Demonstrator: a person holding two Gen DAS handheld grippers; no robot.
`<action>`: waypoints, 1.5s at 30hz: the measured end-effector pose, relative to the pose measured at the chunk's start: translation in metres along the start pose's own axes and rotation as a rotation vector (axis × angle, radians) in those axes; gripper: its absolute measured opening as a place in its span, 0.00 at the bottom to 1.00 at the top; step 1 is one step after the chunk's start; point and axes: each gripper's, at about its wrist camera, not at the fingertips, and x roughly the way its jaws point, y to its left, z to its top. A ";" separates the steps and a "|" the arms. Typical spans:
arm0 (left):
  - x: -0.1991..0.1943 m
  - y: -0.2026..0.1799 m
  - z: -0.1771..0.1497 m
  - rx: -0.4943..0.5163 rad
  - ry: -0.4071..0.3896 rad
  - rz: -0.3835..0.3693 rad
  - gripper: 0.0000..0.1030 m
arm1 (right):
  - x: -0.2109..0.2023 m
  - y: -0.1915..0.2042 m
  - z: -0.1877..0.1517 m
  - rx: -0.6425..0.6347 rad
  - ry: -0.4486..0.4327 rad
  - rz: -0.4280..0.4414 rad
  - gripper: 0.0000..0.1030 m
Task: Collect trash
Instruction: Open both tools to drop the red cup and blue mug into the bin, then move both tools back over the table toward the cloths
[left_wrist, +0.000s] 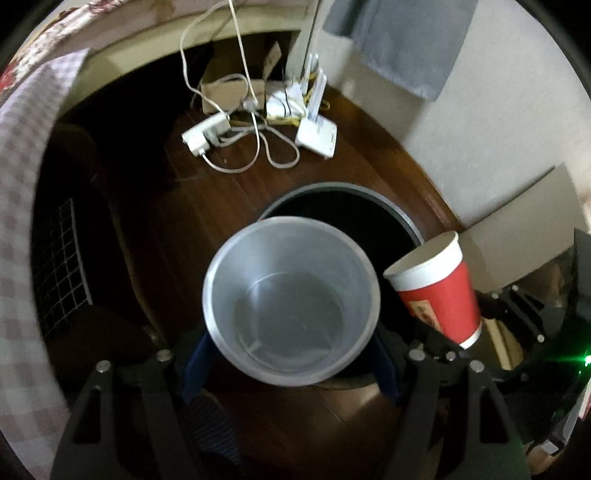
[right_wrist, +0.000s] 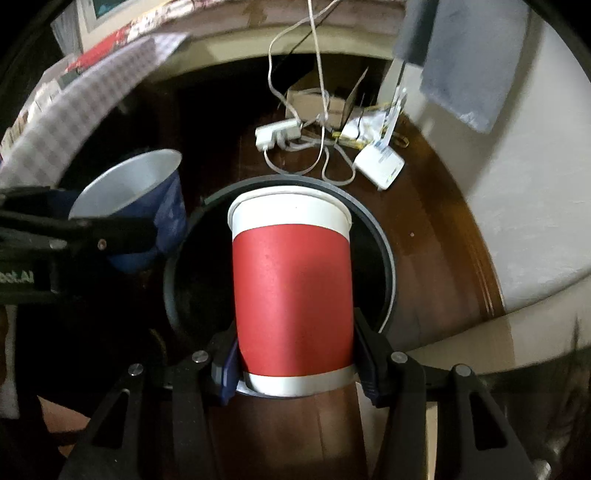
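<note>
The red paper cup (right_wrist: 291, 295) with white bands at rim and base is clamped between the pads of the right gripper (right_wrist: 295, 354), mouth tilted away from the camera, directly over the open round trash bin (right_wrist: 388, 258) on the dark wooden floor (right_wrist: 436, 236). Just beside it, the left gripper (left_wrist: 291, 343) is closed on a blue paper cup (left_wrist: 291, 299) with a pale empty inside, held above the near rim of the same bin. Beyond the bin lie a white power strip (left_wrist: 205, 133), tangled cables (left_wrist: 258, 147) and a white router (left_wrist: 317, 134) near the wall (left_wrist: 461, 147).
</note>
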 end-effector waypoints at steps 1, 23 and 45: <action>0.006 0.000 0.000 -0.006 0.016 0.001 0.72 | 0.007 -0.001 0.000 -0.014 0.012 0.005 0.53; -0.028 0.005 -0.019 -0.055 -0.067 0.047 0.80 | -0.047 -0.004 -0.014 0.025 -0.057 -0.074 0.80; -0.180 0.076 -0.048 -0.076 -0.366 0.097 0.80 | -0.179 0.075 0.050 0.156 -0.242 -0.030 0.82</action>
